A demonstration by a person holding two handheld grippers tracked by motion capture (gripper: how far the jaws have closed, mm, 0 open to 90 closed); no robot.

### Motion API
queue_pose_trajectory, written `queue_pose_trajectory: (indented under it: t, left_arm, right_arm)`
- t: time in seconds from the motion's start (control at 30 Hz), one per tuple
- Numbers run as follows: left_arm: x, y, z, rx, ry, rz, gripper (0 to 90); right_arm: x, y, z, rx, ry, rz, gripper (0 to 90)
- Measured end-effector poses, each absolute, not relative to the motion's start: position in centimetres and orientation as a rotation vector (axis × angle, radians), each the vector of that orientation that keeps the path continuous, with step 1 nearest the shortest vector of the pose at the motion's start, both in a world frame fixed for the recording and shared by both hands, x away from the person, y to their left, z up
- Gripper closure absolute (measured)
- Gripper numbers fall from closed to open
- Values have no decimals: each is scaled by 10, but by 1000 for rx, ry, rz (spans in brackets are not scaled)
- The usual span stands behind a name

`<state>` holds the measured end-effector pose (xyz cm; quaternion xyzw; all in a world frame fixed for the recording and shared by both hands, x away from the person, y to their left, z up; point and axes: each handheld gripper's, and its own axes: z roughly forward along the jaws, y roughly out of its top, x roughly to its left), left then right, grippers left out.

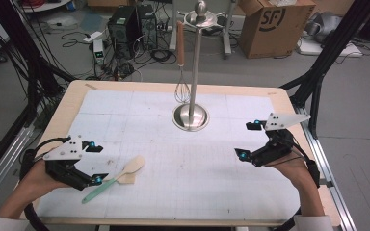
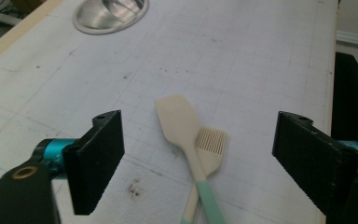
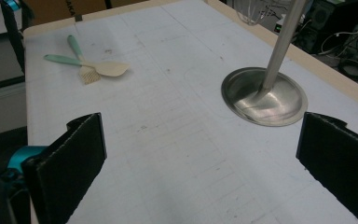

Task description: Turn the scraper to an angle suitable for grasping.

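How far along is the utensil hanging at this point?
Done: the whisk already hangs from the stand. In hand: nothing yet; the left gripper stands open around the crossed spatula and brush, fingers not touching. The right gripper waits open. Left: both utensils still lie on the table.

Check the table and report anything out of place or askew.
The spatula lies crossed over the brush near the left gripper, handles overlapping, while the whisk hangs on the steel stand. Small dark specks mark the mat.
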<state>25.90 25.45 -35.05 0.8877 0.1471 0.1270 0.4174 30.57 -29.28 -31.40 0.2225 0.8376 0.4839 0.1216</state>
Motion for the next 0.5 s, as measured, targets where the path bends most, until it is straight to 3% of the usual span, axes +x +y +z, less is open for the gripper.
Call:
queue_pose_trajectory:
  t: [0.5]
  left_arm:
    - [272, 231, -367, 2402, 400, 269, 342]
  right_arm:
    - [308, -290, -315, 637, 2457, 1405, 4]
